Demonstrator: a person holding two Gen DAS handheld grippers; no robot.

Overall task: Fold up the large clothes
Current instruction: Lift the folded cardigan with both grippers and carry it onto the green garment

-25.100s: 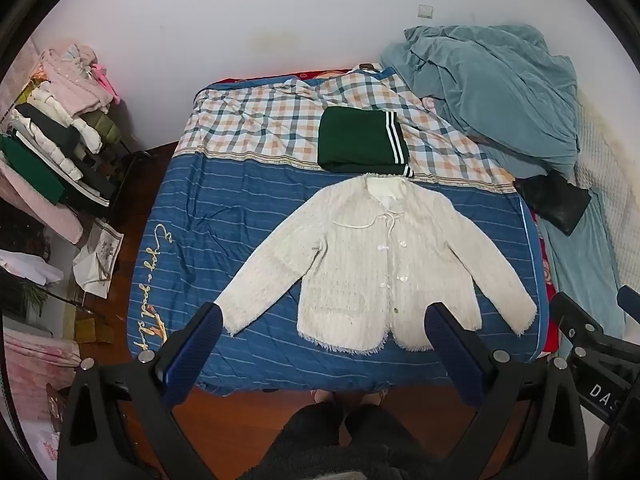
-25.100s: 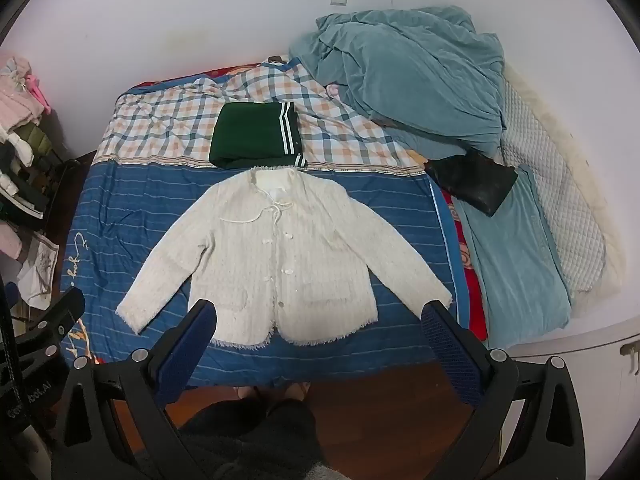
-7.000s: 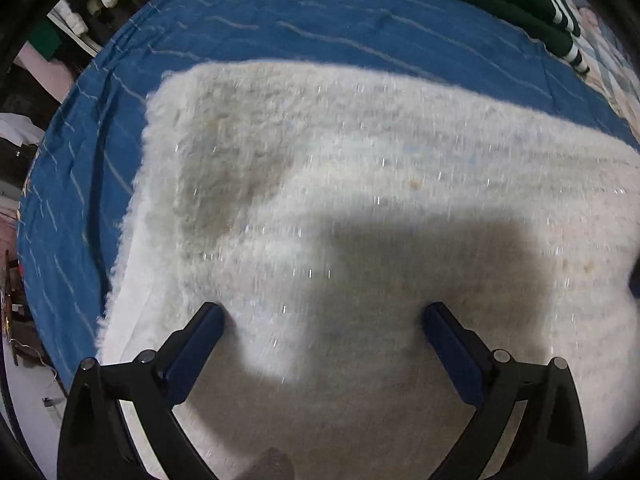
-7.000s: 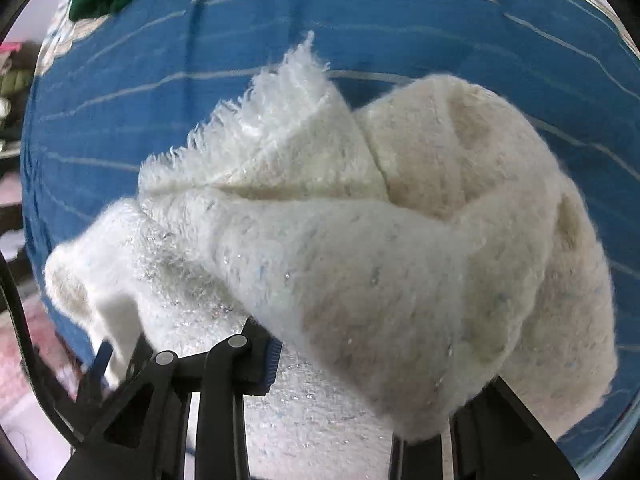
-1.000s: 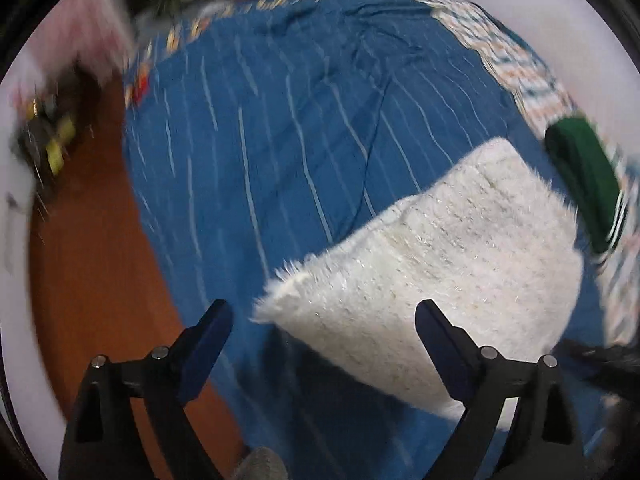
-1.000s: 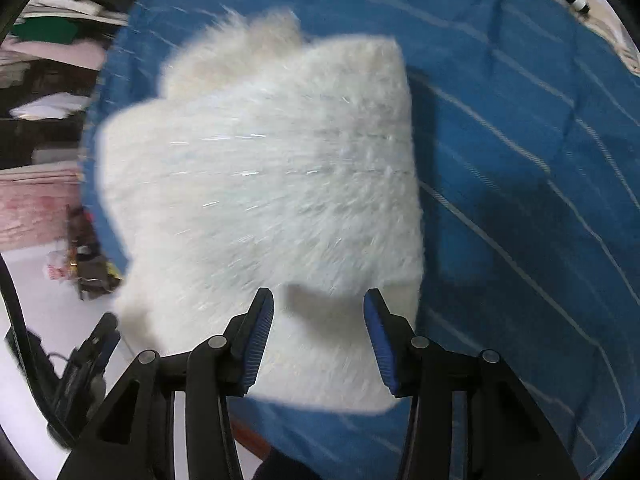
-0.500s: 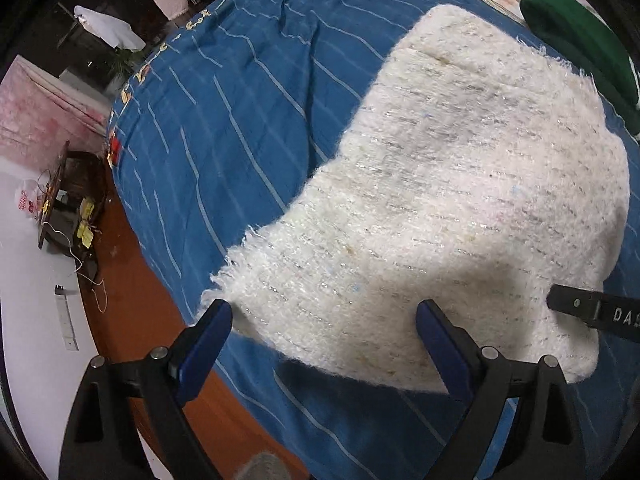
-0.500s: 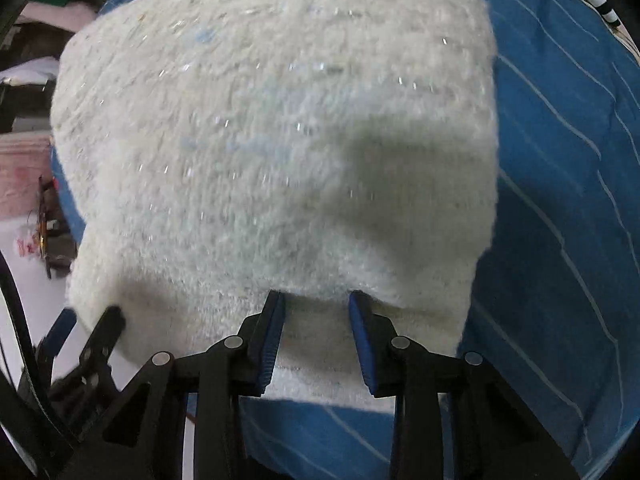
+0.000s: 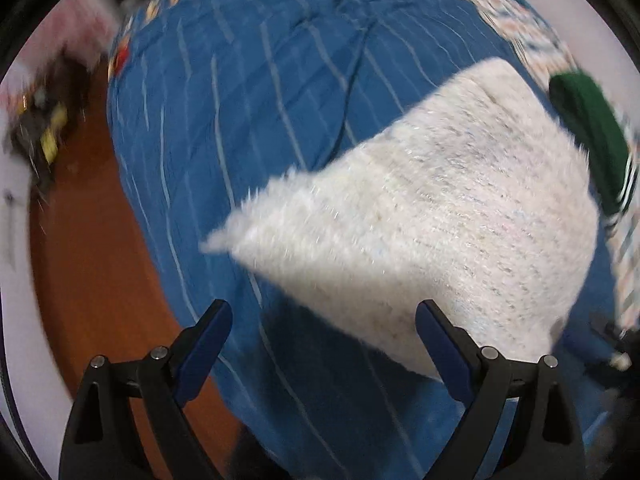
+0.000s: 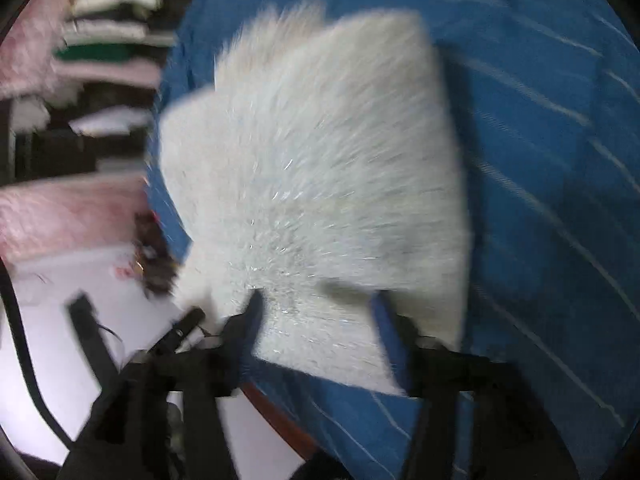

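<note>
In the left wrist view, the folded cream cardigan [image 9: 440, 216] was seen lying on the blue striped bedspread [image 9: 256, 92], from centre out toward 3 o'clock. The left gripper [image 9: 322, 340] was held spread wide, nothing grasped; its right finger overlapped the cardigan's near edge. A green garment [image 9: 592, 132] was seen at 2 o'clock.

In the blurred right wrist view, the cardigan [image 10: 320, 168] filled the centre. The right gripper [image 10: 320, 320] was caught opening, the cardigan's near edge between its fingers, seemingly released.
</note>
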